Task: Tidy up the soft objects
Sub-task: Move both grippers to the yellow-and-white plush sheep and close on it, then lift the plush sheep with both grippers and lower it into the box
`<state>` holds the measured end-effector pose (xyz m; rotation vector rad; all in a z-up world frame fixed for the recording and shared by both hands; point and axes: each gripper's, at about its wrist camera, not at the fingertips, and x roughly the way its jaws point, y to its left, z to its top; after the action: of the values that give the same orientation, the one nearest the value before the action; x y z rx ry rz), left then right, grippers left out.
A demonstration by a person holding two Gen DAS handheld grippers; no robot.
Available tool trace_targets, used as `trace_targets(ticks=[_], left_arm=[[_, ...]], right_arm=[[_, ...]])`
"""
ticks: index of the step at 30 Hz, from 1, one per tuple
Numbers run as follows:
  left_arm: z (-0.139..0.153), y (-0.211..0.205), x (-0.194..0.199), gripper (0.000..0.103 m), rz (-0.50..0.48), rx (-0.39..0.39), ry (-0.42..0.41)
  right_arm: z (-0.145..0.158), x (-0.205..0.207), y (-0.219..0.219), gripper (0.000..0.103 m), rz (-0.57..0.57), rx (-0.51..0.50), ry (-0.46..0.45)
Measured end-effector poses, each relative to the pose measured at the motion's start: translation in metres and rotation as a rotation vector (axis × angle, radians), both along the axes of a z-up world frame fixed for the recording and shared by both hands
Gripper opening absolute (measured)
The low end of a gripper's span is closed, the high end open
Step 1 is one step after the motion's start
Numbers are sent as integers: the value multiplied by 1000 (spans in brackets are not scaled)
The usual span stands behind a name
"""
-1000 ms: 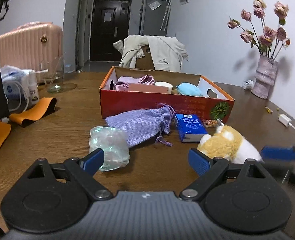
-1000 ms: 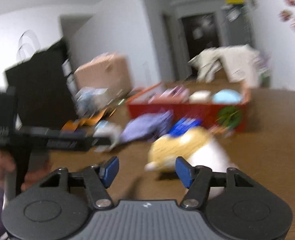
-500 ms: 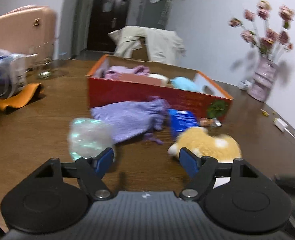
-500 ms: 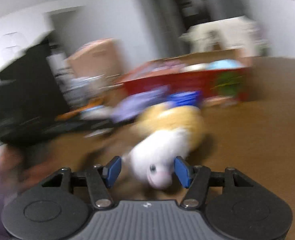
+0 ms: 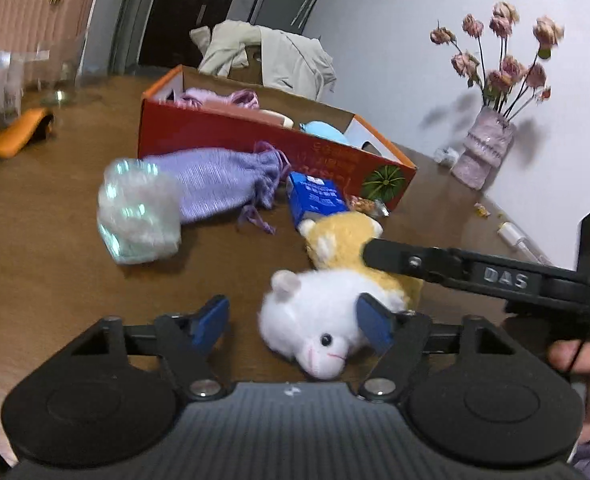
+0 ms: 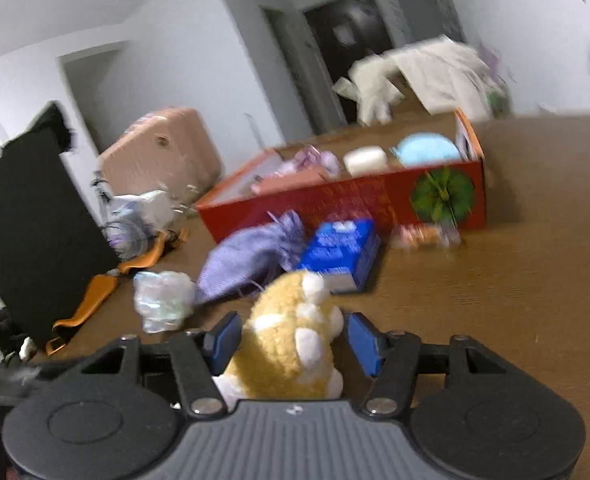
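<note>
Left wrist view: your left gripper (image 5: 293,320) comes in low over the worktop (image 5: 47,232) with its jaws closing around the white head of the plush hamster (image 5: 319,316), which lies on its side facing you. The right-hand pad touches the fur by the cheek; the left-hand pad stands clear of it, so nothing is clamped yet. The other gripper's black finger reaches in from the right across the toy's yellow back, with a hand (image 5: 587,364) behind it. Beyond lie a lilac drawstring pouch (image 5: 223,184), a crumpled clear wrapper (image 5: 137,210) and a blue tissue pack (image 5: 315,198), all just short of the red cardboard box (image 5: 271,142) (the likely destination, judging by the soft things already inside).

Right wrist view: your right gripper (image 6: 293,338) straddles the hamster's yellow rump, the toy sitting between the blue pads and filling most of the gap. The jaws stand partly apart; blur hides whether either pad presses in, though a sliver of space shows on the right. Both grippers flank one toy, head and tail, probably because a floppy body carries better supported at both ends. The red box stands well ahead, past pouch and tissue pack.
</note>
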<state>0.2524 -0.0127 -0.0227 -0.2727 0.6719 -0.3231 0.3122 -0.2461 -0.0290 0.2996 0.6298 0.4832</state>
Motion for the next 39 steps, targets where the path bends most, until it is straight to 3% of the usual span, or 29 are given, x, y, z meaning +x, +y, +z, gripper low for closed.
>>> trace_targets(ticks=[1,2,12,20,23,27,31,39], left_arm=[[-1,1,0,55,-11,-26,5],[-2,0,-2,51,-28,-43,10],[-6,-18,-27,52,-158,-54,13],[-2,-26,-27,49,-167,-69,8],[11,-26,-19,49,-159,-81,-25],[49,-30,19,49,-162,-85,-119],[76,-38,84,49,-143,-80,-173],[58,-64,210,49,-107,-64,-58]], right_arm=[[-2,-1,-2,44,-2,46,23],[-2,-4,-4,43,-1,75,32],[-3,-79,-33,41,-132,114,41],[-4,-84,-39,40,-154,124,33],[8,-77,-40,40,-139,123,2],[42,-41,-51,40,-115,143,-76],[71,25,-64,40,-95,144,-124],[63,162,-77,40,-93,109,8]])
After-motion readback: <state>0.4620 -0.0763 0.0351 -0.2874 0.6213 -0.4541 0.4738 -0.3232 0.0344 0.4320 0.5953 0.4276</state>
